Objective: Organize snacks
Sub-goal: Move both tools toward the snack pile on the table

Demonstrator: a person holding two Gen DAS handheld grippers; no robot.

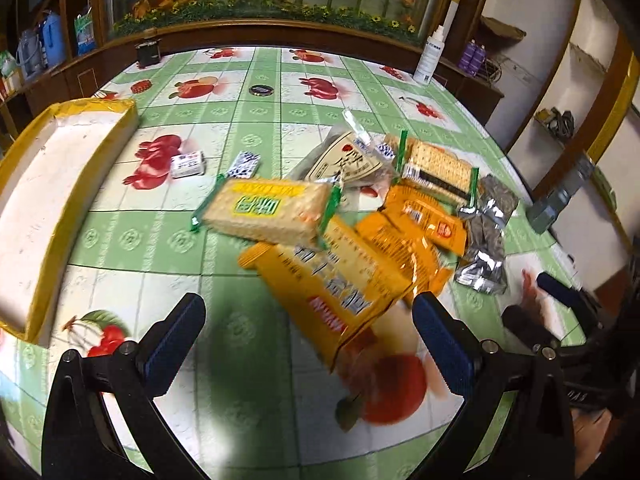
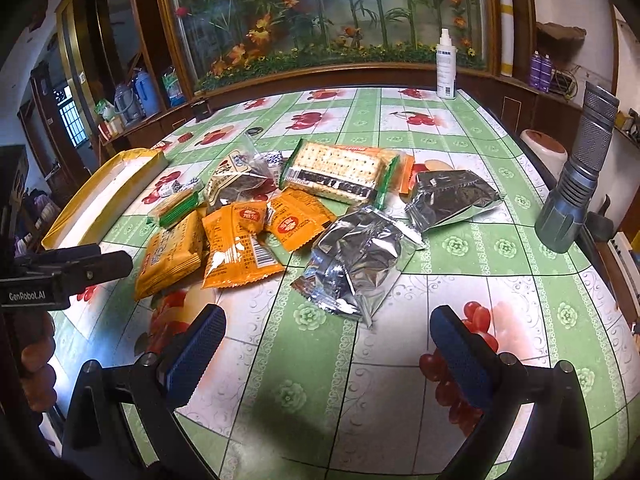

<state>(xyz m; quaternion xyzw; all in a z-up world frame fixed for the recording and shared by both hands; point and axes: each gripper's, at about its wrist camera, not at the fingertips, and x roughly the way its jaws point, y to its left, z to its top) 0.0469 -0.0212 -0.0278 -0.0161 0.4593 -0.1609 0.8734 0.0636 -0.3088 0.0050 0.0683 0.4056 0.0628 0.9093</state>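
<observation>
Snack pile sits mid-table (image 2: 460, 280). Tray (image 2: 116, 188) lies at the table's left edge, apart from the pile. Two small packets (image 1: 188, 164) lie between tray and pile. In the pile: cracker pack (image 2: 340, 172) at the back, clear bag (image 2: 236, 180) left of it, second cracker pack (image 2: 176, 204) at the pile's left end, resting on big pouch (image 2: 172, 254). Two small pouches (image 2: 236, 244) sit in the middle, one partly on the other. Foil bag (image 2: 356, 264) lies nearest front, second foil bag (image 2: 452, 196) behind and right of it. Flashlight (image 2: 576, 184) stands at the right edge. Spray bottle (image 2: 446, 66) stands at the far edge, lid (image 1: 261, 90) far centre.
</observation>
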